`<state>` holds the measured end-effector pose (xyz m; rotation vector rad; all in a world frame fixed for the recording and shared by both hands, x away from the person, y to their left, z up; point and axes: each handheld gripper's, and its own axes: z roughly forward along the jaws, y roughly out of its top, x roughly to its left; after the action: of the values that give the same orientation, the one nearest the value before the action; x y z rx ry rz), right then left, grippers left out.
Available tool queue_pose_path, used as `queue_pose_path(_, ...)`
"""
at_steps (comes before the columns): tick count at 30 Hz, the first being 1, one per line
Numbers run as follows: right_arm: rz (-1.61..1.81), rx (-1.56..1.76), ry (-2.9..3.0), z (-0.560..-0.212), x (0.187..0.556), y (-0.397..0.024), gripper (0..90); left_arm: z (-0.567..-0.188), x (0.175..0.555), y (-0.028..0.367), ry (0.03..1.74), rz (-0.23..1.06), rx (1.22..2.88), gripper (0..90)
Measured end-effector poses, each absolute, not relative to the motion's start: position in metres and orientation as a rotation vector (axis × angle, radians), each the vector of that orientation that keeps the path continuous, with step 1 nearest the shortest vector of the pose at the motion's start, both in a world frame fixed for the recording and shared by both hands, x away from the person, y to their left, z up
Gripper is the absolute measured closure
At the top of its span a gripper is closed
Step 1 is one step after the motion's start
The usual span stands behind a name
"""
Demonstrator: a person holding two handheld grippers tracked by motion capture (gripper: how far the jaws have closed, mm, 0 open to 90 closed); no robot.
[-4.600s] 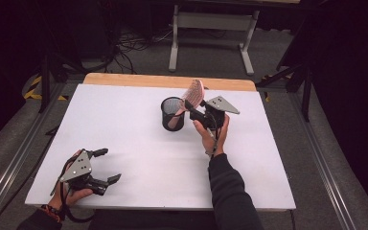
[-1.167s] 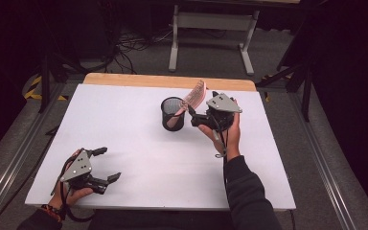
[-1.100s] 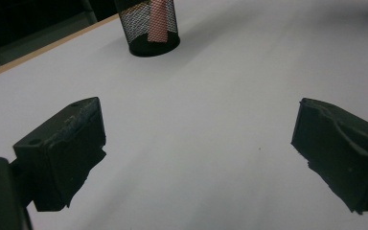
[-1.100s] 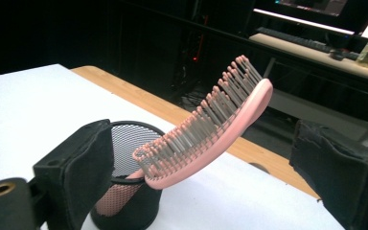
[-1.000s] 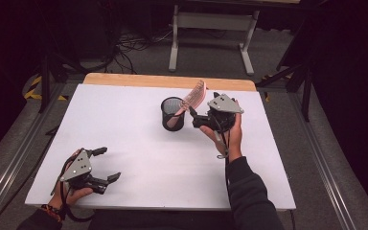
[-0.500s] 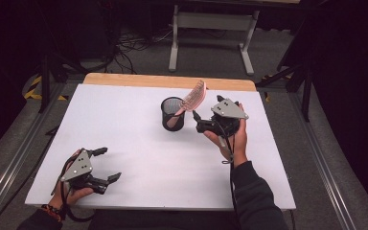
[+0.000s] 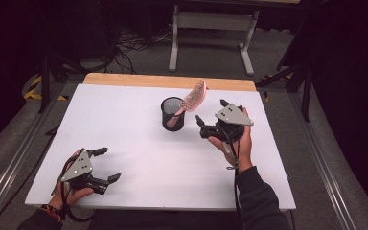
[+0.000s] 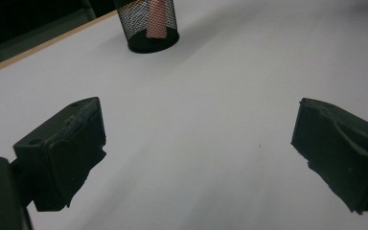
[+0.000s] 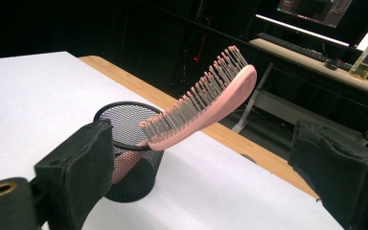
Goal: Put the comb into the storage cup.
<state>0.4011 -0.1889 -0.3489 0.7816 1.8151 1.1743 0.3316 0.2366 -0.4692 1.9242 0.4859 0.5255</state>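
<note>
A pink hairbrush [image 7: 191, 99] is seen standing handle-down in a black mesh cup [image 7: 172, 113], its bristled head leaning out over the rim and tilted up toward the far right of the desk [image 7: 124, 124]. In the right gripper view the brush [image 9: 206, 103] is shown resting against the rim of the cup [image 9: 129, 153], bristles facing up and left, with nothing gripping it. The cup is placed upright on the white desk, toward its far middle part, short of the wooden strip [image 7: 167, 81] along the far edge.

Just to the right of the cup, the right tongs [image 7: 210, 119] are held above the desk in a hand, with the jaws spread wide and nothing between them; they are pointed toward the cup and the brush but are apart from both. The left tongs [image 7: 106, 164] are held low at the near left corner of the desk, well apart from the cup, with the jaws likewise wide and empty. In the left gripper view the cup [image 8: 148, 24] is seen far off beyond the open jaws.
</note>
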Motion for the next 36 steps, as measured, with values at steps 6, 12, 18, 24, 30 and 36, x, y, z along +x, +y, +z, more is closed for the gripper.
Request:
queue_pose_path(6,1.173,0.773,1.820,-0.351,0.395,-0.193,8.9,-0.469,0.332,0.237,0.487,0.524,1.926,5.4)
queue_pose_path(12,1.160,0.755,1.818,-0.353,0.386,-0.196,9.3,-0.469,0.332,0.237,0.485,0.522,1.925,5.3)
queue_pose_path(18,1.155,0.740,1.827,-0.355,0.378,-0.199,9.2,-0.469,0.331,0.236,0.483,0.525,1.931,5.3)
queue_pose_path(24,1.149,0.733,1.846,-0.360,0.372,-0.202,9.1,-0.470,0.332,0.236,0.487,0.524,1.927,5.3)
queue_pose_path(30,1.134,0.723,1.855,-0.366,0.368,-0.205,8.9,-0.470,0.332,0.236,0.486,0.525,1.929,5.3)
queue_pose_path(36,1.141,0.710,1.856,-0.371,0.361,-0.210,8.6,-0.469,0.332,0.236,0.484,0.524,1.932,5.3)
